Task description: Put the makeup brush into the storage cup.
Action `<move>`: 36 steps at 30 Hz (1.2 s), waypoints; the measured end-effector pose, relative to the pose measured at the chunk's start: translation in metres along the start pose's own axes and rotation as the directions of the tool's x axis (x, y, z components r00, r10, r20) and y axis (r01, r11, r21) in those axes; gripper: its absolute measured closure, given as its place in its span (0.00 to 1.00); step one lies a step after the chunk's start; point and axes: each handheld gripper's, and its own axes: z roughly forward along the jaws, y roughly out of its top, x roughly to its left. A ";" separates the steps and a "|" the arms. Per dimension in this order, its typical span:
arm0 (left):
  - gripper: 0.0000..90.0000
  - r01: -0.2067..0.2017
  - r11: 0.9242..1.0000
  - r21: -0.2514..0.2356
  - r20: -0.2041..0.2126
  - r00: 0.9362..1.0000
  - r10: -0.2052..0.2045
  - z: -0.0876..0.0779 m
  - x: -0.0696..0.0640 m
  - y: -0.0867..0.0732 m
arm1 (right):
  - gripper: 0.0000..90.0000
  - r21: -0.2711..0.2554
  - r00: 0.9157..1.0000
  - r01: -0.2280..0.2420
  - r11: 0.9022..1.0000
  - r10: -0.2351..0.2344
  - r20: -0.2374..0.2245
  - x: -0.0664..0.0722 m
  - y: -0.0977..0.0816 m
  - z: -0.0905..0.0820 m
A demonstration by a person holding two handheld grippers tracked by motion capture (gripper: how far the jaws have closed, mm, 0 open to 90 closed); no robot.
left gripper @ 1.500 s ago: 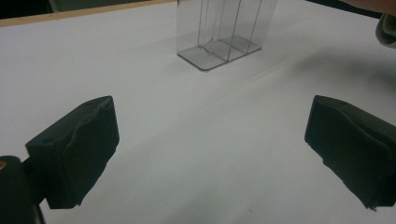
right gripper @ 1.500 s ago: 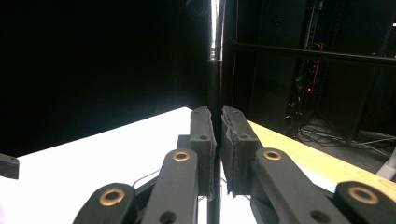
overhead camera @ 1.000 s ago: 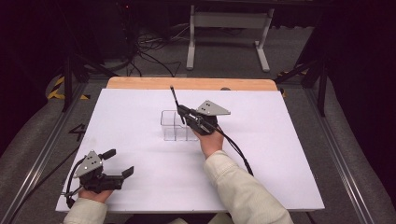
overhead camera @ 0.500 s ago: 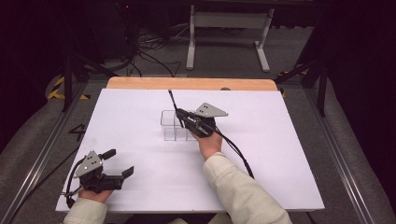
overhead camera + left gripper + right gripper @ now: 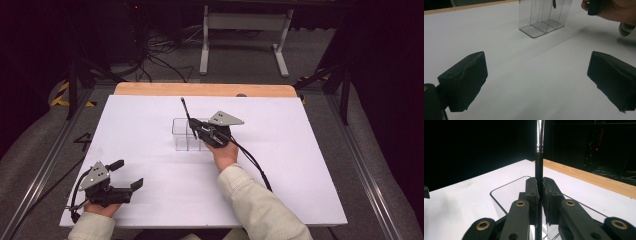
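A clear plastic box with several upright compartments stands in the middle of the white table. My right gripper hovers over it, shut on a thin black stick that slants up and away. In the right gripper view the pads pinch the stick below its chrome section, above the box's rim. The stick's dark lower end hangs inside the box. My left gripper rests at the table's near left, open, with nothing between its jaws.
The white sheet covers the table; a wooden edge shows at the far side. Beyond it are a dark floor with cables and a stand's legs. The right hand and its sleeve reach in from the bottom.
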 end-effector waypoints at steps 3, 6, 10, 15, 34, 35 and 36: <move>0.04 -0.002 1.000 0.000 -0.001 1.000 0.002 0.000 0.000 0.000 | 0.76 -0.012 1.000 -0.005 1.000 0.005 0.011 0.000 0.001 -0.001; 0.04 -0.002 1.000 0.000 0.004 1.000 0.002 0.001 0.000 0.000 | 0.57 -0.026 1.000 -0.023 0.999 0.023 -0.002 -0.001 0.004 -0.004; 0.04 -0.006 1.000 -0.001 0.004 1.000 0.006 0.001 0.001 0.000 | 0.38 -0.038 1.000 -0.023 0.999 0.023 0.005 -0.001 0.010 -0.010; 0.04 -0.004 1.000 0.000 0.006 1.000 0.004 0.002 0.001 0.000 | 0.23 -0.026 1.000 0.003 1.000 -0.003 0.001 0.000 0.017 -0.020; 0.02 0.009 1.000 -0.013 0.036 0.999 -0.009 0.001 0.003 0.001 | 0.06 -0.001 0.999 0.040 0.999 -0.040 0.004 -0.009 0.039 -0.096; 0.01 0.009 1.000 -0.016 0.038 0.999 -0.008 0.001 0.003 0.001 | 0.06 0.000 0.999 0.049 0.999 -0.049 0.007 -0.009 0.040 -0.100; 0.01 0.014 1.000 -0.016 0.044 0.999 -0.013 0.002 0.003 0.001 | 0.05 0.000 0.998 0.056 0.998 -0.056 0.010 -0.009 0.040 -0.103</move>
